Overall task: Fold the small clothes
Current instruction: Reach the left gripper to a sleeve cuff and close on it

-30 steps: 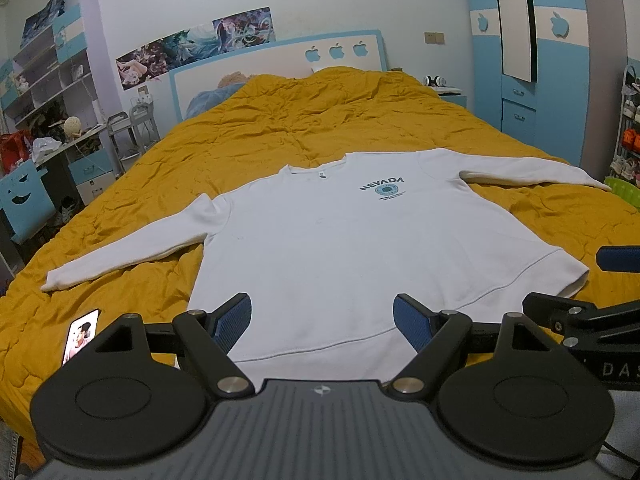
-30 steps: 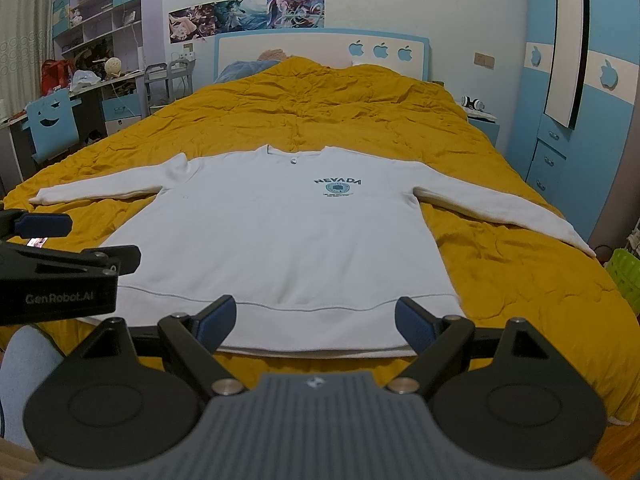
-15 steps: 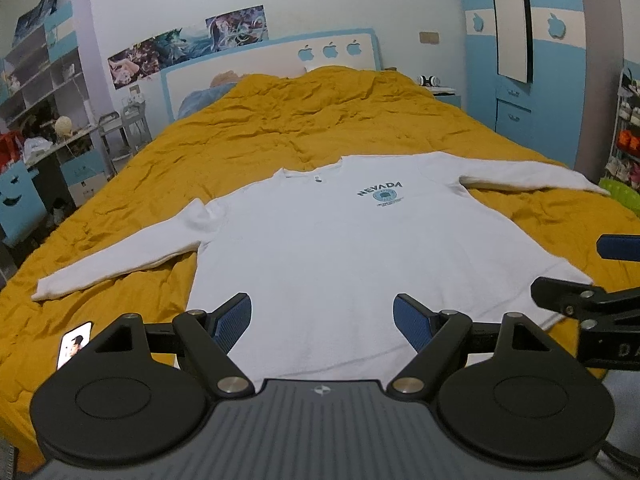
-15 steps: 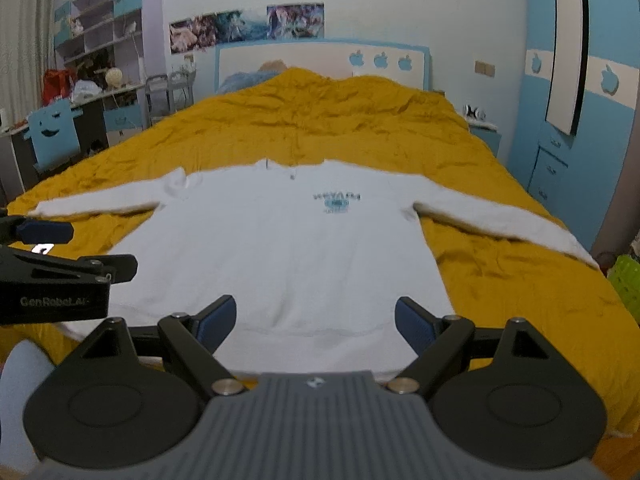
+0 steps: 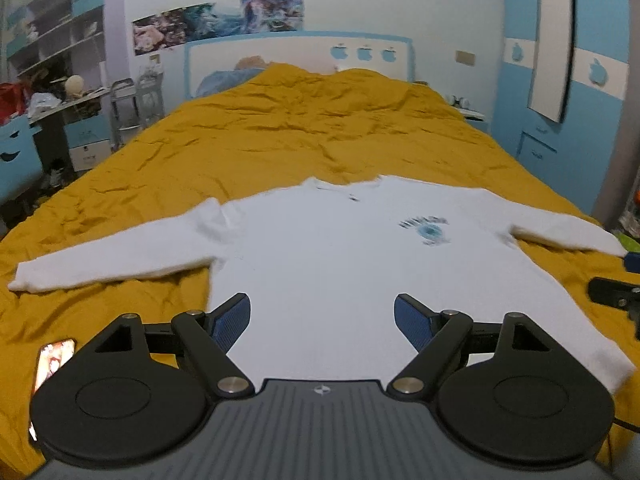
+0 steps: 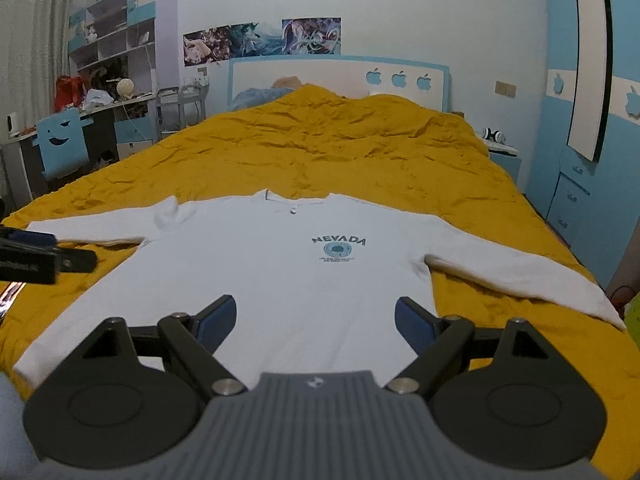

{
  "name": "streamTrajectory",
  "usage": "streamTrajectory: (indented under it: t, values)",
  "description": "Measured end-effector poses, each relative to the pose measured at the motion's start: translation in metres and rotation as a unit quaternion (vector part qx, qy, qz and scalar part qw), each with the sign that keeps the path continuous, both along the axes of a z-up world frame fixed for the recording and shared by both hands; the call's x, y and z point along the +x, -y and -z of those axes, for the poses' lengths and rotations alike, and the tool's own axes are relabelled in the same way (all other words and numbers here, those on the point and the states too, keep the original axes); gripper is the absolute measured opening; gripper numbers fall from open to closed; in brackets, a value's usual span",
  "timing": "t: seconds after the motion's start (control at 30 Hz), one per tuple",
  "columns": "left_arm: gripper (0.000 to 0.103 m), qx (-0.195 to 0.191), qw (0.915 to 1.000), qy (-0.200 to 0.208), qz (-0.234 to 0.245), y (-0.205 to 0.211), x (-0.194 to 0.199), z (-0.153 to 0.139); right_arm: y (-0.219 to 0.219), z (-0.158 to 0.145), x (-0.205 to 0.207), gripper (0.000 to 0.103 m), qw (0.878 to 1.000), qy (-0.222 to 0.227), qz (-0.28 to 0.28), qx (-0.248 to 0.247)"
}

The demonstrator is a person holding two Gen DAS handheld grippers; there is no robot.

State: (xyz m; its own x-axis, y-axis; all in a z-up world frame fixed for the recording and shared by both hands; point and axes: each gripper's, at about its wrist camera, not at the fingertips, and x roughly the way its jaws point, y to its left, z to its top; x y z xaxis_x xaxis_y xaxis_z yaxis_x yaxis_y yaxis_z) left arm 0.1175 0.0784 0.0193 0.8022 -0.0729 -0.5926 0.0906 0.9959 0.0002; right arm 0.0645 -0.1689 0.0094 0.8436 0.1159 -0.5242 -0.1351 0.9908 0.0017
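Here, my left claw [image 5: 322,316] and right claw [image 6: 315,320] both hang spread wide and empty above the hem of the white long-sleeved "NEVADA" sweatshirt [image 6: 280,268], lying flat at twelve o'clock on the mustard-yellow bedspread [image 6: 340,152].

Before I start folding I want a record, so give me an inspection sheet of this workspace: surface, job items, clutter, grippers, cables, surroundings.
Surface: bed with a wrinkled mustard quilt.
Job's things: white sweatshirt lying flat, print side up, both sleeves spread out to the sides, unfolded.
Clutter: phone with its screen lit, on the quilt near the sweatshirt's left sleeve.
Grippers: left gripper open, empty, above the hem; right gripper open, empty, above the hem.
Cables: nothing seen on the bed.
Surroundings: headboard with apple cutouts, posters, cluttered desk and shelves, blue wardrobe.
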Motion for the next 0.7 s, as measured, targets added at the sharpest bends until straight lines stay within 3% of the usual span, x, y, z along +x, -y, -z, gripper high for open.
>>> streamTrajectory:
  t: [0.2, 0.37, 0.47, 0.57, 0.6, 0.7]
  values:
    - [0.096, -0.027, 0.9981, 0.000, -0.055, -0.065, 0.052, -0.003, 0.000, -0.002, 0.066, 0.082, 1.000, -0.004, 0.004, 0.006]
    - [0.093, -0.074, 0.9862, -0.008, -0.148, -0.158, 0.091, 0.003, 0.001, 0.004, 0.119, 0.082, 0.999, -0.035, 0.008, 0.032]
    - [0.089, -0.087, 0.9729, -0.014, -0.214, -0.220, 0.107, 0.013, -0.004, 0.013, 0.143, 0.081, 0.998, -0.051, 0.001, 0.034]
    - [0.087, -0.111, 0.9556, -0.021, -0.272, -0.282, 0.118, 0.027, -0.014, 0.023, 0.164, 0.071, 0.998, -0.061, -0.006, 0.030]
    - [0.086, -0.123, 0.9481, -0.024, -0.292, -0.303, 0.119, 0.031, -0.017, 0.027, 0.170, 0.065, 0.998, -0.063, -0.007, 0.028]
    - [0.085, -0.176, 0.9218, -0.034, -0.344, -0.359, 0.119, 0.048, -0.027, 0.038, 0.190, 0.061, 0.997, -0.073, -0.004, 0.025]
